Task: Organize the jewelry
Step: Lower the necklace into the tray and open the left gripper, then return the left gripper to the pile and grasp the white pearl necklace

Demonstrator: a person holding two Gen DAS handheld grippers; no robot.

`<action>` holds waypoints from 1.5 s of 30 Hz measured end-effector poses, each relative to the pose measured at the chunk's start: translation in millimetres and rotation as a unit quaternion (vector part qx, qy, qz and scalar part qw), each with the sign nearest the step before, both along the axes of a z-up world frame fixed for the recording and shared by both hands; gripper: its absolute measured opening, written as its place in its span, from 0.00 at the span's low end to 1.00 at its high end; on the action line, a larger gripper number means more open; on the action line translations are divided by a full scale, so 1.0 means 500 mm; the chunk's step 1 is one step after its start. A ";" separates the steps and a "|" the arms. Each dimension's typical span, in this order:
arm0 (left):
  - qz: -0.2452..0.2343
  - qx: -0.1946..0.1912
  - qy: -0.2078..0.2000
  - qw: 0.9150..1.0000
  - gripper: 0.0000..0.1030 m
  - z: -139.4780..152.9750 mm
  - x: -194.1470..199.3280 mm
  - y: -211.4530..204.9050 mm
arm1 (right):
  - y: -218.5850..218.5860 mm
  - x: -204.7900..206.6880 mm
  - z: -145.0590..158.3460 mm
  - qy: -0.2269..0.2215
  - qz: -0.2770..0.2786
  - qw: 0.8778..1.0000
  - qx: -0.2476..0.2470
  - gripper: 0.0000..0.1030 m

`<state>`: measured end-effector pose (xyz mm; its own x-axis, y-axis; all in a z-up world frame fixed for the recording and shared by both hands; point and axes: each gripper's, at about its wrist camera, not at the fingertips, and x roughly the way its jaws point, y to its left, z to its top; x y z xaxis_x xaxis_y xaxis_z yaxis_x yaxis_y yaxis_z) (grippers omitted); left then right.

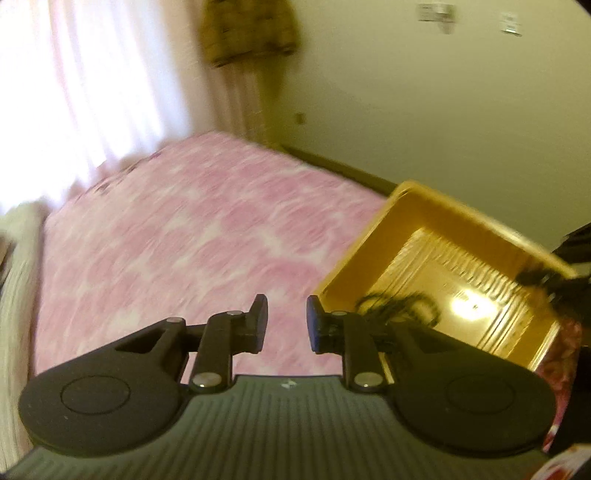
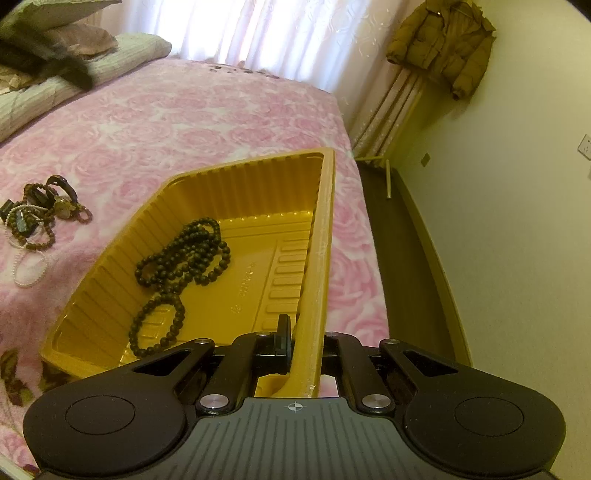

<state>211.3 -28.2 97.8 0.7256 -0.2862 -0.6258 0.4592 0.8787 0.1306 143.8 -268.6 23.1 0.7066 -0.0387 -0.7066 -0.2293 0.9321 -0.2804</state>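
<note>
The left wrist camera looks down along its fingers across the pink bedspread [image 1: 177, 236] toward the curtain, blurred, with the gold tray [image 1: 373, 236] at its right edge. The right wrist camera sits close against that tray's rim [image 2: 325, 229], facing up the bed toward the curtain. Both views share tray, bedspread and the hanging jacket [image 2: 443, 48].

Bedspread [image 2: 207, 122]: pink roses on white, all over
Tray [image 2: 325, 236]: golden yellow, glossy, ribbed walls
Long bead string [image 2: 192, 254] in tray: dark brown to black, matte
Jewelry pile [image 2: 37, 214] on bedspread: brown beads, white pearls, some dark pieces, a gold-toned piece
Jacket [image 2: 443, 44] on wall: mustard brown
Curtain [image 2: 258, 29]: pale pink, washed white by light
Wall [image 2: 517, 221]: cream
Pillows [image 2: 122, 51]: pale green-grey, fine stripe
Both grippers [image 1: 287, 321] [image 2: 303, 347]: black
</note>
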 end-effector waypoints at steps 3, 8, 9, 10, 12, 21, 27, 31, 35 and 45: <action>0.036 0.001 0.009 0.999 0.24 -0.033 -0.028 0.055 | 0.002 -0.003 0.001 0.000 0.001 1.000 -0.001 0.05; 0.101 0.000 0.014 0.995 0.25 -0.092 -0.078 0.135 | 0.004 -0.003 0.001 0.001 0.001 1.000 -0.002 0.05; 0.112 -0.003 0.016 0.994 0.25 -0.103 -0.087 0.149 | 0.003 -0.003 0.001 0.002 0.001 1.000 -0.003 0.05; 0.127 -0.006 0.020 0.992 0.25 -0.118 -0.096 0.164 | 0.004 -0.003 0.001 0.002 0.001 1.000 -0.003 0.05; 0.148 -0.010 0.026 0.989 0.25 -0.142 -0.109 0.186 | 0.005 -0.002 0.001 0.002 0.000 1.000 -0.004 0.05; 0.188 -0.045 0.067 0.979 0.25 -0.241 -0.159 0.218 | 0.004 0.000 -0.001 0.002 0.001 1.000 -0.005 0.05; 0.192 -0.081 0.081 0.975 0.18 -0.280 -0.138 0.202 | 0.005 0.001 -0.003 0.002 0.000 1.000 -0.007 0.05; 0.203 -0.095 0.089 0.970 0.15 -0.297 -0.121 0.201 | 0.004 0.002 -0.005 0.003 0.000 1.000 -0.009 0.05; 0.205 -0.110 0.099 0.968 0.00 -0.309 -0.114 0.206 | 0.003 0.004 -0.008 0.004 -0.001 1.000 -0.010 0.05; 0.176 -0.091 0.037 0.979 0.00 -0.194 -0.142 0.211 | 0.006 0.004 -0.012 0.005 -0.002 1.000 -0.012 0.05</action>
<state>140.5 77.3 0.9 0.7544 -0.1376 -0.6418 0.1249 0.9900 -0.0655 146.0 -265.6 17.1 0.6999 -0.0588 -0.7118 -0.2279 0.9261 -0.3006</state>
